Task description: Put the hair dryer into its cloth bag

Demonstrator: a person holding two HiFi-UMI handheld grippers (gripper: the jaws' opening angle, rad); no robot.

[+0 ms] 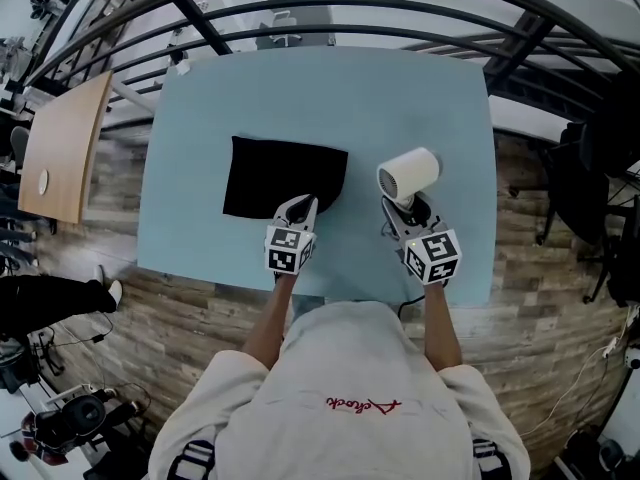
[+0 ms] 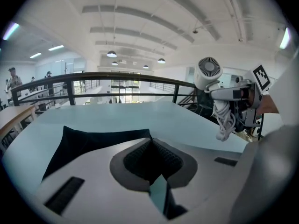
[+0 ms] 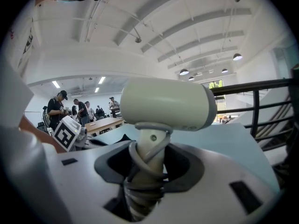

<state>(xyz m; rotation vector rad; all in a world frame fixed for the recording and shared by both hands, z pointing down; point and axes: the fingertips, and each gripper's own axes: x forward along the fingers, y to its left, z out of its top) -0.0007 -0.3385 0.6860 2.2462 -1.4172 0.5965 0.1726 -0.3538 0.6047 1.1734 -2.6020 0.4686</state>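
Left gripper (image 2: 152,160), low over the table (image 1: 200,118), was pinched shut on the near right edge of the cloth bag (image 1: 280,176); lifting that edge higher should gape the mouth. Right gripper (image 3: 147,171) clamped the hair dryer (image 1: 410,175) by its handle just beside the bag, barrel about level, long axis running toward the bag, grilled end facing it, cord (image 3: 140,164) wound on the handle

The only lettering in sight is a short line of red cursive script (image 1: 360,404) on the person's pale sweatshirt (image 1: 290,408), at the near edge of the scene. It appears upside down and is too small to read with any certainty. The cube (image 1: 290,249) on the left gripper (image 1: 301,204) and the cube (image 1: 432,256) on the right gripper (image 1: 402,208) bear black-and-white square markers, which are patterns with no letters or numbers.
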